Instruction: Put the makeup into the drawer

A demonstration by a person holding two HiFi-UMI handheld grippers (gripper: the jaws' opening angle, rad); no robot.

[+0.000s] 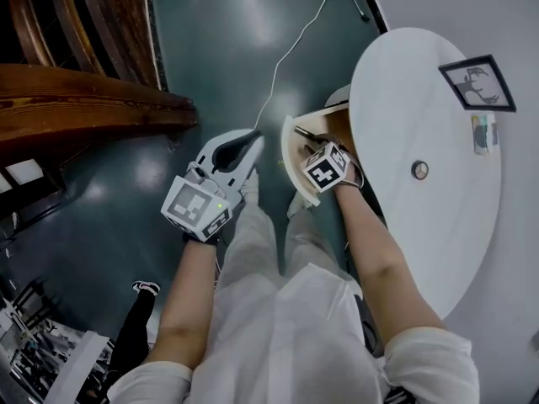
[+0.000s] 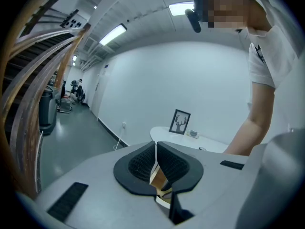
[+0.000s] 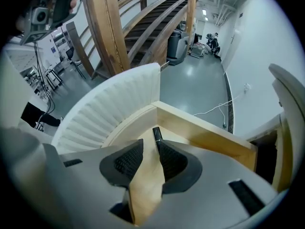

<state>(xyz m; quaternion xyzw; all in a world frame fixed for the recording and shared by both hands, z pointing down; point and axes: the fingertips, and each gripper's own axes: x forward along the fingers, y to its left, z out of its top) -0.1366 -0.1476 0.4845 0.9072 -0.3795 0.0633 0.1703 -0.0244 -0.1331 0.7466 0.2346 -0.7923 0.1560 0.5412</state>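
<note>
The drawer (image 1: 296,173) of the round white table (image 1: 396,91) stands pulled out, with a curved ribbed white front and pale wooden walls (image 3: 209,133). A thin dark makeup stick (image 3: 156,133) lies on its wooden floor, also visible as the stick (image 1: 305,133) in the head view. My right gripper (image 3: 148,149) hangs over the drawer pointing steeply down. Its jaws are open, bare wood shows in the gap, and the stick lies just past the right pad (image 3: 171,161). My left gripper (image 1: 251,140) hovers left of the drawer, above the floor. Its pads (image 2: 143,165) meet at the tips, holding nothing.
A framed deer picture (image 1: 477,82), a small jar (image 1: 484,133) and a round knob-like item (image 1: 419,170) sit on the table top. A white cable (image 1: 290,53) runs across the dark green floor. A wooden staircase (image 1: 76,99) stands to the left.
</note>
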